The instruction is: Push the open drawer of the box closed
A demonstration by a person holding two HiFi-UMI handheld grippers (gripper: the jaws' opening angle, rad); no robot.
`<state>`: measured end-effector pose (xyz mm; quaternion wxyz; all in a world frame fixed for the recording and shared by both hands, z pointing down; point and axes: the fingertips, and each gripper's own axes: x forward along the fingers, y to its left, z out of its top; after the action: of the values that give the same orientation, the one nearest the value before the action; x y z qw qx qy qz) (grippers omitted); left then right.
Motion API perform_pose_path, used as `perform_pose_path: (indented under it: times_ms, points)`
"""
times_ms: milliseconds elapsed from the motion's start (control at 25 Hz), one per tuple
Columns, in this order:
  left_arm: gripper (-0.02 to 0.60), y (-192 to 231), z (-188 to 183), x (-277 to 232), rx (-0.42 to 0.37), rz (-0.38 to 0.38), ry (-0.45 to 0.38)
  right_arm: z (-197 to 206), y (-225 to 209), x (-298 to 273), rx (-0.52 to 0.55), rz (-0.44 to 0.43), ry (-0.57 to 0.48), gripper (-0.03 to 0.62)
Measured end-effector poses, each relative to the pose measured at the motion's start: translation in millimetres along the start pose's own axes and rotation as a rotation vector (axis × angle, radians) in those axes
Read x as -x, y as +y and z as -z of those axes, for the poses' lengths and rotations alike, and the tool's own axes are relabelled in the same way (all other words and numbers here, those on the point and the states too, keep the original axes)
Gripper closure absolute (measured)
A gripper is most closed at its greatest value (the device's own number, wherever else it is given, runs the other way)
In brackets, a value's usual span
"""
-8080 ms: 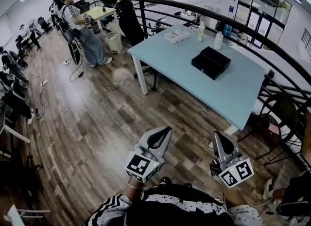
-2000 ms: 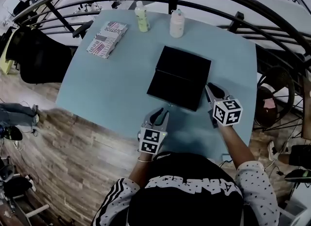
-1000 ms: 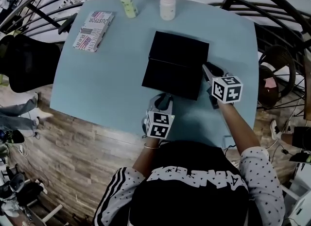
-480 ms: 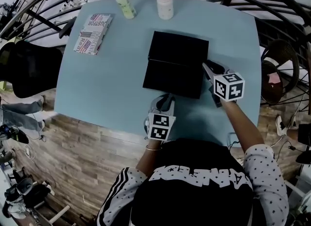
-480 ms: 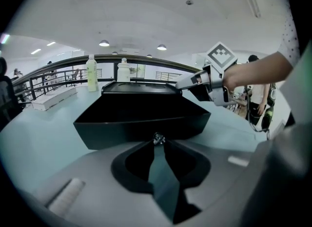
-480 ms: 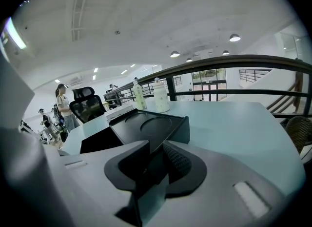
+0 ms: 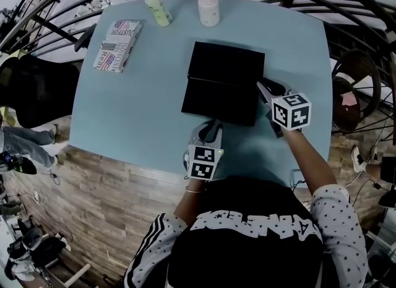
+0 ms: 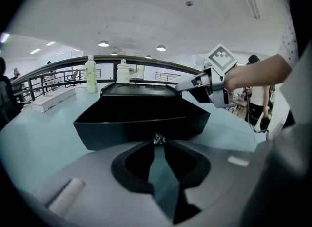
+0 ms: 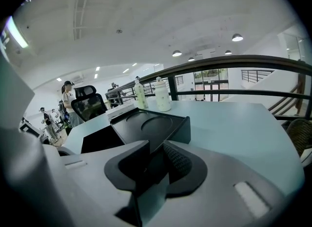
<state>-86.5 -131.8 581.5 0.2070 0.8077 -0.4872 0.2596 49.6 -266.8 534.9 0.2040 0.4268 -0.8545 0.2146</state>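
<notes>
A black box [image 7: 226,64] lies on the light-blue table [image 7: 130,113] with its drawer [image 7: 219,102] pulled out toward me. My left gripper [image 7: 213,126] is shut, its tips right at the middle of the drawer front [image 8: 141,123], next to a small knob [image 8: 156,138]. My right gripper [image 7: 265,87] is beside the box's right side, jaws together. In the right gripper view the box top [image 9: 151,122] and the open drawer [image 9: 100,140] lie just beyond the right gripper [image 9: 155,149]. The left gripper view shows the right gripper [image 8: 183,87] level with the box's right edge.
Two bottles [image 7: 158,5] [image 7: 208,6] stand at the table's far edge, and a printed pack [image 7: 117,45] lies at the far left. A dark railing [image 7: 346,14] curves behind the table. A round chair [image 7: 348,95] stands to the right, a black chair [image 7: 28,98] to the left.
I have come from across the floor up to the table. Over the last second both grippers have held almost still at the box, and the drawer is out as far as before.
</notes>
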Motion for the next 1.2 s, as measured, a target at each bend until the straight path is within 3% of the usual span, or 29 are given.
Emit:
perform_pose_path:
  times_ms: [1200]
  points:
    - [0.581,3.6,-13.5,-21.7,-0.014,0.019,0.024,0.1,0.9,0.0,0.027,-0.026,0.014,0.518]
